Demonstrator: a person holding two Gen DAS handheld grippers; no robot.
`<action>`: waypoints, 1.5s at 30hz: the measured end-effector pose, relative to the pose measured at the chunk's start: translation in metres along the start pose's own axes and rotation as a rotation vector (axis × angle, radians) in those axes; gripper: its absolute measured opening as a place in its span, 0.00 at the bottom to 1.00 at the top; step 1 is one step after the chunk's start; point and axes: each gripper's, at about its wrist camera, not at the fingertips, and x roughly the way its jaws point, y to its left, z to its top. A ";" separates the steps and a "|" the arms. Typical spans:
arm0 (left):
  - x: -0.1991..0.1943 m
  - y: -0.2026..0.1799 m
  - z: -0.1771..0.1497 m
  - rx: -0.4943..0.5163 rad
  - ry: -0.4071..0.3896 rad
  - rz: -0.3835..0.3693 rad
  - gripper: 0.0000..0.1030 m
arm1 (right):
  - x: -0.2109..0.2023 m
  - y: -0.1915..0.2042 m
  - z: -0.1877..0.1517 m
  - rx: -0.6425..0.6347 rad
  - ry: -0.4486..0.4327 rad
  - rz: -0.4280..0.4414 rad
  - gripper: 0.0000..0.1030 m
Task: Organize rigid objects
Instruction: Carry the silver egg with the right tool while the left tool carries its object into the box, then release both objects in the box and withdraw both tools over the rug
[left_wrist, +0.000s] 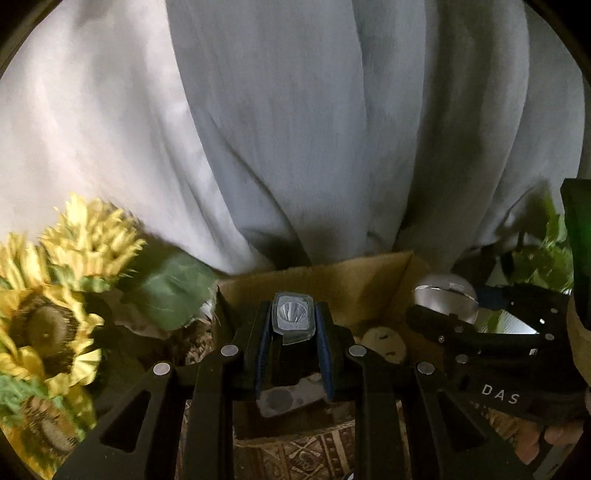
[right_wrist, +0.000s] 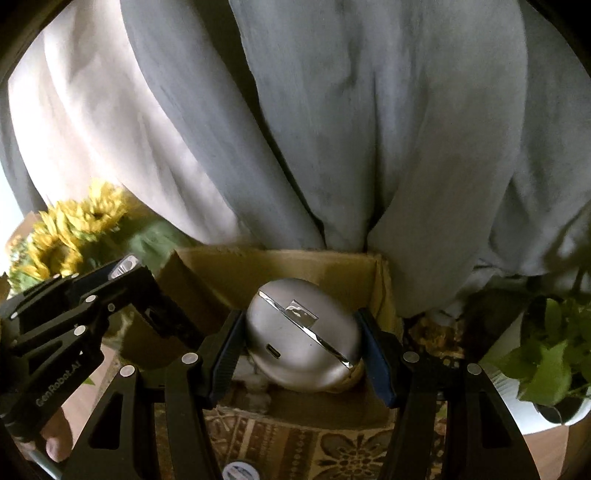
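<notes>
Left tool (left_wrist: 291, 325) clamped on small flashlight (left_wrist: 291, 314); right tool (right_wrist: 301, 343) clamped on silver oval case (right_wrist: 295, 339). Both over cardboard box (right_wrist: 221, 269). Risk: smooth case slips from pads; 2 tools collide.

Both black grippers, left gripper (left_wrist: 293, 317) and right gripper (right_wrist: 303, 343), have blue-edged pads, silver rivets, white lettering.

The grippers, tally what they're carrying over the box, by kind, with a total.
Small flashlight, lens facing forward, in the left gripper: 1
Silver oval case with a port, in the right gripper: 1
Total carried: 2, both above the open cardboard box.
</notes>
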 end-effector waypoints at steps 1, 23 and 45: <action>0.006 0.000 0.000 0.006 0.021 0.002 0.23 | 0.006 -0.001 -0.001 -0.003 0.022 -0.004 0.60; -0.031 -0.007 -0.028 0.041 -0.048 0.088 0.53 | -0.020 -0.001 -0.016 -0.002 -0.043 -0.083 0.71; -0.131 -0.024 -0.089 0.033 -0.220 0.121 0.82 | -0.124 0.030 -0.072 -0.046 -0.243 -0.175 0.91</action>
